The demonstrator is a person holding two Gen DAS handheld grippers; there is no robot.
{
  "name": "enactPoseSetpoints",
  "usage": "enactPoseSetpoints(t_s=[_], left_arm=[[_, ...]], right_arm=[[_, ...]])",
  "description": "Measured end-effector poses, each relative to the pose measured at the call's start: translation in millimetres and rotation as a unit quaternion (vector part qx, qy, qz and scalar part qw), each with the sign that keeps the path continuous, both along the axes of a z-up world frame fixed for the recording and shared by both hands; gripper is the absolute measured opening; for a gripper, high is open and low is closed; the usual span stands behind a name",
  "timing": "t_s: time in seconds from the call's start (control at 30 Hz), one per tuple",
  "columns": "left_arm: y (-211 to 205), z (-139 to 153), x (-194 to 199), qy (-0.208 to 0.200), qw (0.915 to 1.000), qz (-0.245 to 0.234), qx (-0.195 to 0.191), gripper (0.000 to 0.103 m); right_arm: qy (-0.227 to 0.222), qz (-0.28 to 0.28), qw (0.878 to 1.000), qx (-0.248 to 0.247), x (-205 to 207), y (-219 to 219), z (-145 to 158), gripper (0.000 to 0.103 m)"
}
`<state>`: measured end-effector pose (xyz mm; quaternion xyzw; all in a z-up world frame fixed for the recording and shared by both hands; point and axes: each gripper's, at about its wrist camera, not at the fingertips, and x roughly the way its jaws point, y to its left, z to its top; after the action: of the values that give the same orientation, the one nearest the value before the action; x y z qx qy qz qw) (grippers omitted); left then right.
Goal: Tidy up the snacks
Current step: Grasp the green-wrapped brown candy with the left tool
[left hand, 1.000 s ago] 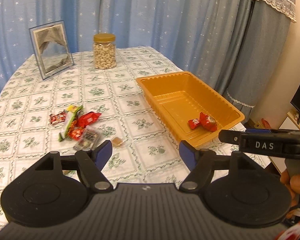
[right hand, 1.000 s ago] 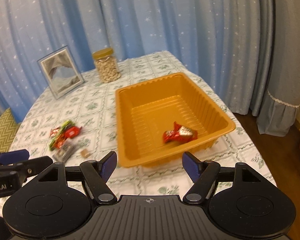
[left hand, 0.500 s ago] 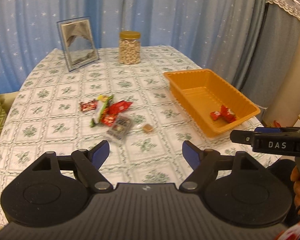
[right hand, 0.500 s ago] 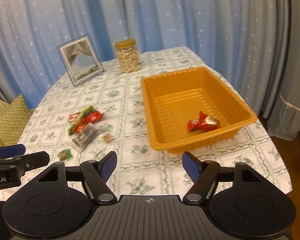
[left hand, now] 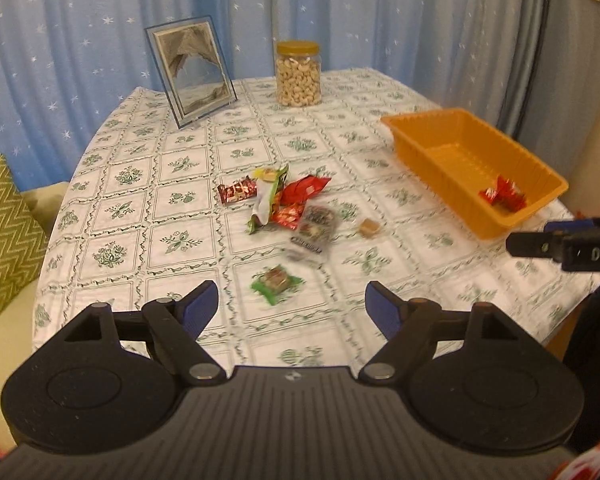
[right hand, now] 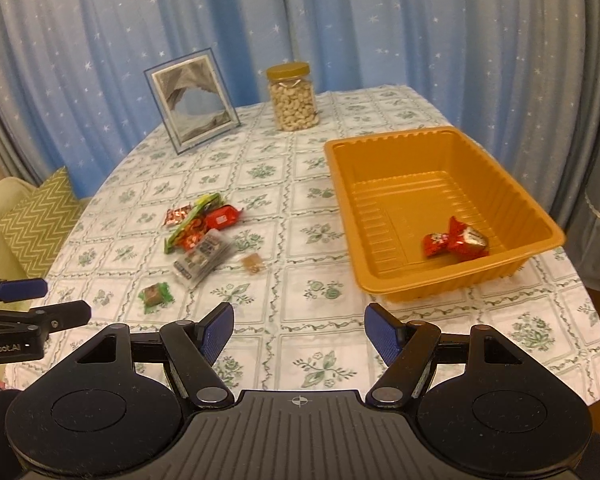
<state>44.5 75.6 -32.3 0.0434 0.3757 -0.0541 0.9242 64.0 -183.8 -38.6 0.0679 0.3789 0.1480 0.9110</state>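
Observation:
A pile of wrapped snacks (left hand: 284, 200) (right hand: 200, 232) lies mid-table, with a clear packet (left hand: 314, 228) at its near side. Apart from it lie a small brown candy (left hand: 369, 227) (right hand: 253, 263) and a green-wrapped snack (left hand: 276, 280) (right hand: 154, 296). The orange tray (left hand: 432, 114) (right hand: 388, 136) at the right holds one red-wrapped candy (left hand: 502, 196) (right hand: 456, 240). My left gripper (left hand: 292, 302) hangs open above the near table, just short of the green-wrapped snack, with nothing between its fingers. My right gripper (right hand: 300, 322) is open and empty, near the tray's front left corner.
A jar of cashews (left hand: 298, 74) and a framed picture (left hand: 192, 74) stand at the table's far side before blue curtains. A green zigzag cushion (left hand: 4, 232) lies off the table's left edge. The flowered tablecloth ends just below both grippers.
Both grippers have drawn back from the table and swung left. The snack pile now sits nearer the centre of both views, and the green-wrapped snack has come into sight. The left jaws widened slightly.

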Motion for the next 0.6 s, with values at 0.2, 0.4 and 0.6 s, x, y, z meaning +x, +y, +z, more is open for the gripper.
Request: enactPoseSetpoints(t_s=[0.2, 0.4, 0.6], left_arm=[[10, -16, 22, 0.019, 0.9988, -0.041, 0.016, 0.077], [16, -37, 50, 0.045, 0.9942, -0.09, 0.04, 0.068], [23, -63, 78, 0.064, 0.9873, -0.135, 0.053, 0.06]], right_arm=[[0.001, 0.026, 1.0, -0.008, 10, 19, -8, 0.072], [0.008, 0.042, 0.999, -0.01, 26, 36, -22, 0.072], [0.015, 0.047, 0.999, -0.015, 46, 47, -36, 0.072]])
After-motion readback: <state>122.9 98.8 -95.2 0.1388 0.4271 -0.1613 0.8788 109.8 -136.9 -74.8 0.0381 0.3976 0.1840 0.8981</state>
